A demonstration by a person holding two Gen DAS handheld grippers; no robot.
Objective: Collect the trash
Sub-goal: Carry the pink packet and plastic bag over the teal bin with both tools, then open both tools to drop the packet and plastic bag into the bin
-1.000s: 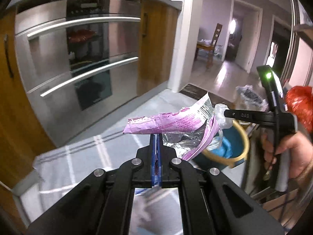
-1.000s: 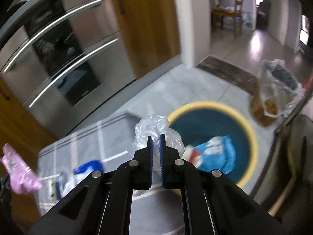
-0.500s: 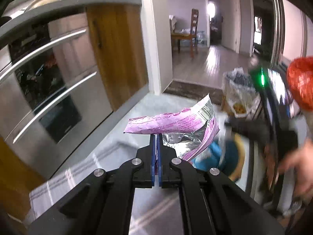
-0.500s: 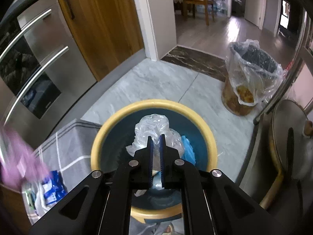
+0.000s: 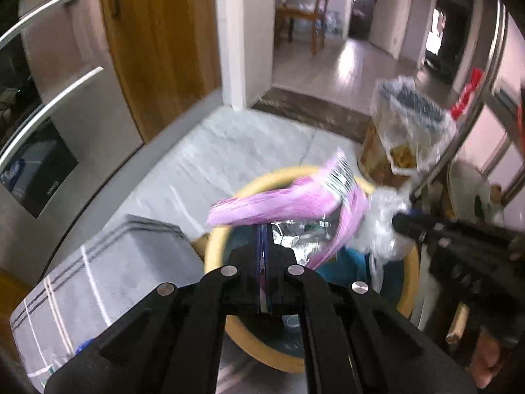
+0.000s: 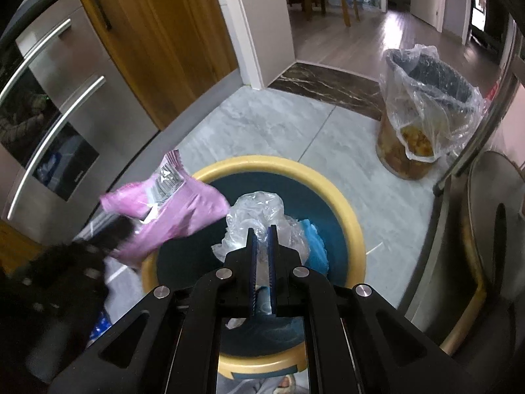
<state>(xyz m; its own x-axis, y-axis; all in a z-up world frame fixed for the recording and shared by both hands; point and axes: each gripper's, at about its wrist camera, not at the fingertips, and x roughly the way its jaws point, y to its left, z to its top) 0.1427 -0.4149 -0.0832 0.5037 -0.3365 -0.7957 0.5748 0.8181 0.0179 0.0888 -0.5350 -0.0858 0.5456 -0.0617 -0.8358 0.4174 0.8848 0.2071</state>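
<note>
My left gripper (image 5: pixel 263 229) is shut on a pink foil snack wrapper (image 5: pixel 288 202), held over the near rim of a round bin (image 5: pixel 213 252) with a yellow rim and a dark teal inside. In the right wrist view the same pink wrapper (image 6: pixel 170 210) hangs at the bin's (image 6: pixel 356 226) left edge. My right gripper (image 6: pixel 261 233) is shut on a crumpled clear plastic bag (image 6: pixel 259 208) above the bin's middle. The clear bag (image 5: pixel 382 229) also shows in the left wrist view, right of the wrapper. Blue packaging (image 6: pixel 315 243) lies inside the bin.
A grey striped mat (image 5: pixel 98 269) with blue-and-white litter (image 6: pixel 100 323) lies left of the bin. A small basket lined with a clear bag (image 6: pixel 423 105) stands on the tiles behind. Steel oven fronts (image 6: pixel 55 124) and wooden cabinets run along the left; a steel appliance edge (image 6: pixel 475 151) is at right.
My left gripper swung right and down, bringing the pink wrapper from over the mat to the bin's rim. My right gripper moved over the bin's middle with the clear bag, then held still.
</note>
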